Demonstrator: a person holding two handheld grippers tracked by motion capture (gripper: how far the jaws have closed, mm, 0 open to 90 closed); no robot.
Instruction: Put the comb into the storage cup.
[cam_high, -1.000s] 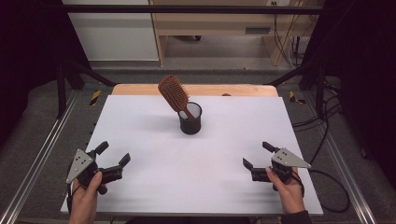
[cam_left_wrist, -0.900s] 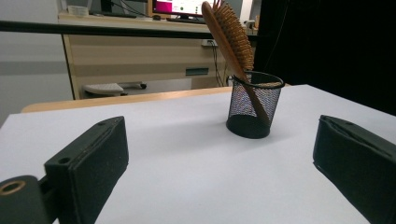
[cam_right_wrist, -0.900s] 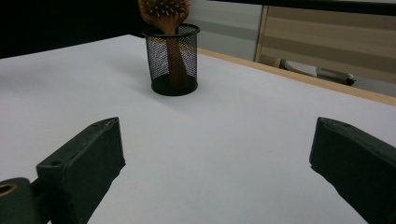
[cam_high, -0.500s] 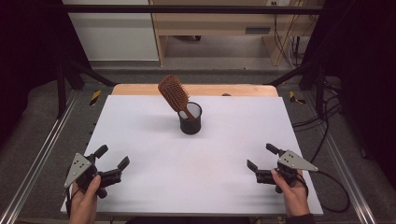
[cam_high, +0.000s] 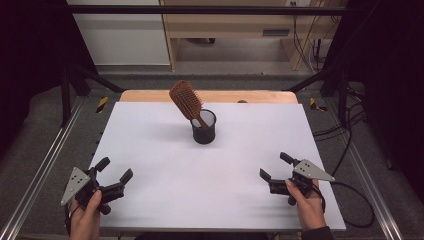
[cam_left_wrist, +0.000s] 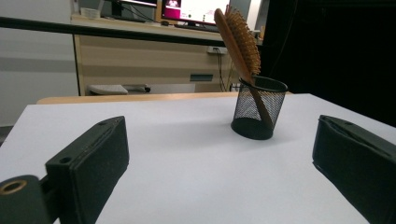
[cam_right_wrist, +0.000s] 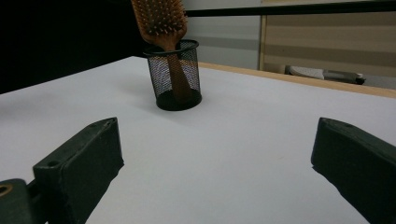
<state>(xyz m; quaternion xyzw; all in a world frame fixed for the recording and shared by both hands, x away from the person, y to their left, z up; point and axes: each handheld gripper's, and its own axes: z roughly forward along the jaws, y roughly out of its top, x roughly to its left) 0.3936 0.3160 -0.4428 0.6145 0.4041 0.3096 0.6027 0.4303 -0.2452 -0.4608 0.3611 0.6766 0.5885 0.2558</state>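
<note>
White covers the surface (cam_high: 165, 150), and at its near edge a person's hands hold one tool each. The left tool (cam_high: 114, 171) sits at the near left corner, its jaws spread wide apart with nothing between them. The right tool (cam_high: 276, 167) rests at the near right, jaws likewise parted and empty. Both point toward the middle of the surface, well apart from each other. Farther off, around the centre and toward the far side, stands a black mesh cup (cam_high: 203, 127), upright on the white sheet. A wooden hairbrush (cam_high: 186, 101) stands in it handle down, its bristled head leaning up and to the left above the rim. Beyond the white sheet, a strip of bare wooden board (cam_high: 260, 96) shows along the far edge.
</note>
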